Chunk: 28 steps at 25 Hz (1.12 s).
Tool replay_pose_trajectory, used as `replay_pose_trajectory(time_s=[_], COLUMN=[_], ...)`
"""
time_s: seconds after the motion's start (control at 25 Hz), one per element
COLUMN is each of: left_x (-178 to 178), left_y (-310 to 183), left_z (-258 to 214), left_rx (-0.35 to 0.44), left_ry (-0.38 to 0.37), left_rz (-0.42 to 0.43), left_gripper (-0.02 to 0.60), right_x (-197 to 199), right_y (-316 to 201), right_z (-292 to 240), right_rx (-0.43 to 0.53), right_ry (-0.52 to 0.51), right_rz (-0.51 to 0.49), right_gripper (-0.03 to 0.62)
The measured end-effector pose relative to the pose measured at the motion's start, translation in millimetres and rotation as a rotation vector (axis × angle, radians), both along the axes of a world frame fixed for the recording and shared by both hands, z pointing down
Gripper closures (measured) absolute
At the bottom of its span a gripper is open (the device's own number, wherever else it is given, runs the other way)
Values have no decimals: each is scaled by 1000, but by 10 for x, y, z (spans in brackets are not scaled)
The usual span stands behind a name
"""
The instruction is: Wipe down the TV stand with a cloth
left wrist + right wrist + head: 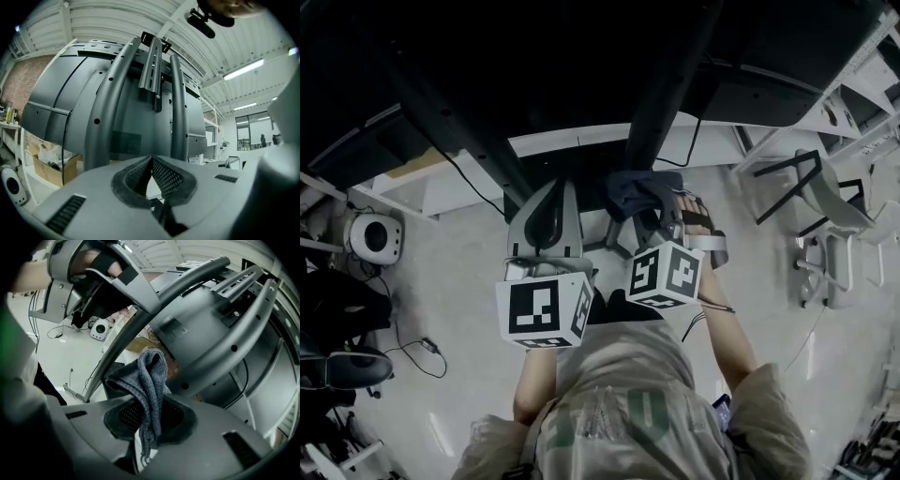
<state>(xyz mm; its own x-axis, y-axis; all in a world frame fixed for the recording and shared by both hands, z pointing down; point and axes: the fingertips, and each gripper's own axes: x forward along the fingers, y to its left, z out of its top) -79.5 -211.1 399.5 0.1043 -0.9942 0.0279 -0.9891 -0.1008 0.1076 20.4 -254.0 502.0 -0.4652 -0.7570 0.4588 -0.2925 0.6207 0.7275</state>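
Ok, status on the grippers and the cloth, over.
Left gripper shut, empty. Right gripper shut on grey cloth, beside TV stand upright; contact unclear. Nothing seen in the way.

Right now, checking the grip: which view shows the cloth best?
The right gripper view: the grey cloth sits pinched between the right gripper's jaws. The head view shows only a dark bunch; the left gripper view shows none.

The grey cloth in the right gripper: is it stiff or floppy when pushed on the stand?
Probably floppy: the grey cloth folds and droops over the right gripper, a loose end hanging below. Likely light, since one pinch holds it all. Its rough weave should drag, not slide.
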Motion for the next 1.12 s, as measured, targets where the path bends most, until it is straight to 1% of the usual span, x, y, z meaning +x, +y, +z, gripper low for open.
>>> replay_pose_trajectory(time_s=[0.12,0.28,0.52,0.68,0.92,1.12], left_x=[-54,-138,-145,-144,-171,-170], left_y=[19,34,-51,-69,-124,-179], left_z=[138,373,698,807,992,1095], left_rx=[21,27,6,-9,-26,-29], left_ry=[10,29,32,20,11,0], left_rz=[12,12,15,21,32,42], left_gripper=[566,566,566,566,566,566], right_x=[-31,-43,-39,-62,-94,-93], right_y=[33,77,50,70,89,91], right_z=[335,859,1609,2095,2693,3048], right_rx=[-39,-103,-176,-243,-285,-319], right_ry=[17,55,103,119,163,181], right_rz=[0,9,15,28,22,35], right_gripper=[536,536,536,536,536,536])
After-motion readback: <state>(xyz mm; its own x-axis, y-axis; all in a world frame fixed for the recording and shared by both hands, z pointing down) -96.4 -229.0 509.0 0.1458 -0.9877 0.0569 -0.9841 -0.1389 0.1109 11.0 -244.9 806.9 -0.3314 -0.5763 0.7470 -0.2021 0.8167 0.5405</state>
